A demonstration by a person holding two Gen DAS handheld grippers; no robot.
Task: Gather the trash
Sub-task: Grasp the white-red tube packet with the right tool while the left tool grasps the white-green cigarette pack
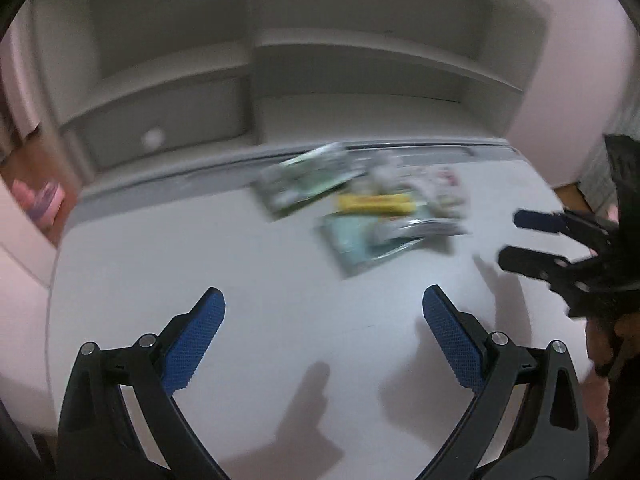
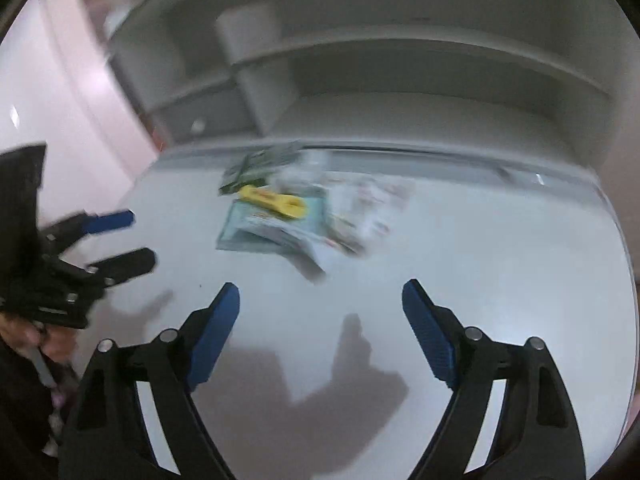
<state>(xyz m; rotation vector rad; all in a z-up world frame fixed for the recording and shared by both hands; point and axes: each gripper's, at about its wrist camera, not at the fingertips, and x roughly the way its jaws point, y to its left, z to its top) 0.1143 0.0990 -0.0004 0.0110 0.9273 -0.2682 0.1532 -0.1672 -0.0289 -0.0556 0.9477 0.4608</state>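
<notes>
On the counter [image 1: 200, 264], toward the back edge near the shelving unit [image 1: 256, 80], there's a loose heap of trash [image 1: 360, 204] that nobody has touched yet as far as I can tell. Everything's pretty motion-blurred, but you can make out a yellow wrapper [image 2: 276, 200] lying on top of a pale teal packet [image 2: 248, 232], a dark green packet [image 1: 296, 184] off to one side, and some white crinkly wrappers [image 2: 368, 200] on the other side.

Both tools are hanging over the bare front part of the counter, well short of the pile. The left tool [image 1: 324, 312] has its jaws spread wide with nothing between them. The right tool [image 2: 320, 308] is also spread apart and empty, maybe a touch less wide than the left.

So progress-wise, I'd say this is basically the start: no piece is gripped, the whole pile sits together, and I can't see any bin or bag in either view. Everything is left to do: reach in, pick pieces off, and take them wherever they go.
</notes>
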